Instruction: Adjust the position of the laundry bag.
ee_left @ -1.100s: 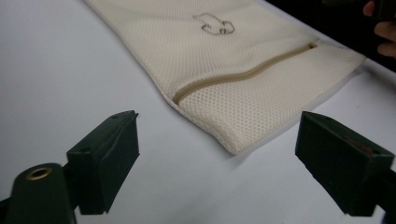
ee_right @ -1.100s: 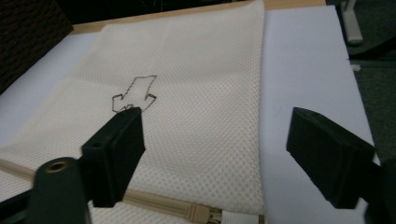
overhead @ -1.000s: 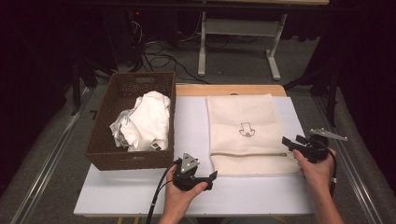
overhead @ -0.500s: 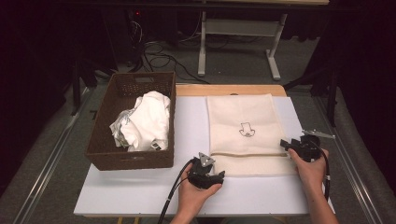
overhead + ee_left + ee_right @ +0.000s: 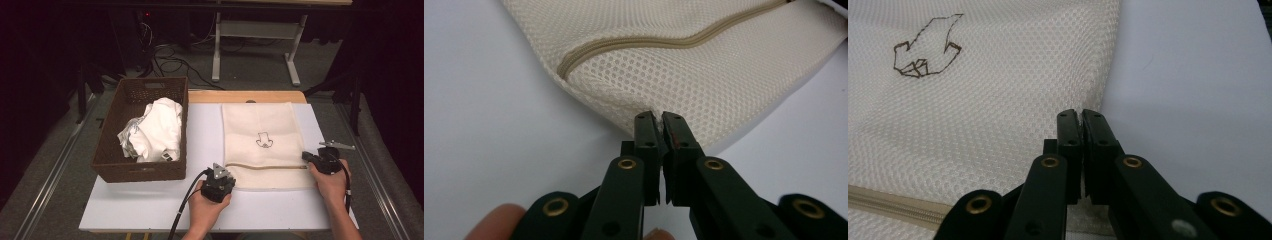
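- Step in hand: taking hold of the mesh laundry bag, which lies flat on the white tabletop, centre-right of the high view, right of the wicker basket.
- Left tongs: jaws have just been closing; now clenched on the bag's near corner, a sliver of mesh pinched between the tips, just below the zipper end.
- Right tongs: jaws have just been closing; now clenched at the bag's side edge, mesh bunched at the tips; grip judged real, though layer count not discernible.
- In the high view, left tongs at lower centre, right tongs at the bag's right edge, level with the zipper line.
- Next move, judged: lift both held points together, evenly, to raise or open the bag without slipping thin mesh; likely bound for the white clothes in the basket.
- Hard to make out: zipper pull not located; whether the zipper is open or shut unclear; small dark emblem unreadable; clothes count in the basket indeterminate.
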Available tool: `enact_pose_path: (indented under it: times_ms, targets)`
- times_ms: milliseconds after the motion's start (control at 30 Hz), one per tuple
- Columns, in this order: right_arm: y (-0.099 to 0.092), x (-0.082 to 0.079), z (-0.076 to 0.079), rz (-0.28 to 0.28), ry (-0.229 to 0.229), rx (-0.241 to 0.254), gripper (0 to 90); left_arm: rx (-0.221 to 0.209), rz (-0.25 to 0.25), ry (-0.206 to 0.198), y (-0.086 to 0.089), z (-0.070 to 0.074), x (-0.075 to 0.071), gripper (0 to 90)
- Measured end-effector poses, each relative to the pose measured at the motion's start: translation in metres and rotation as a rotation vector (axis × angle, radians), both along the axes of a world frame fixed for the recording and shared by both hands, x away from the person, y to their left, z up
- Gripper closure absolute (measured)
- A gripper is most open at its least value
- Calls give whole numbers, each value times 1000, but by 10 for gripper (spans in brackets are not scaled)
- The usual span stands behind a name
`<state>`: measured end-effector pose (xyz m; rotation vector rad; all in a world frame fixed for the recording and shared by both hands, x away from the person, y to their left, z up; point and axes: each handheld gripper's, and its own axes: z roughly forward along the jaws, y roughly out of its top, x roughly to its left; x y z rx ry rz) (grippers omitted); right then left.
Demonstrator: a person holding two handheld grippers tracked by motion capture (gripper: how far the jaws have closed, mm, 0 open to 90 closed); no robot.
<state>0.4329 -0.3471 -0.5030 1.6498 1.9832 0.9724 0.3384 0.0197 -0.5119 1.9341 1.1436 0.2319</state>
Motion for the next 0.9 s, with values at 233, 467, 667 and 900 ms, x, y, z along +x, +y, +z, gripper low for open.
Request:
enact_pose_path:
  times_ms: [233,467,667,900]
  targets:
    - [6,-6,4,23,-1,35,884,-58,7,-2,15,8,-6,858]
    - [17,-16,13,58,-10,61,884,-83,-2,4,33,16,-18,860]
    - [27,-24,20,86,-11,88,884,-111,5,2,49,23,-27,860]
    - [37,-34,22,114,-8,116,884,-123,10,0,61,26,-38,860]
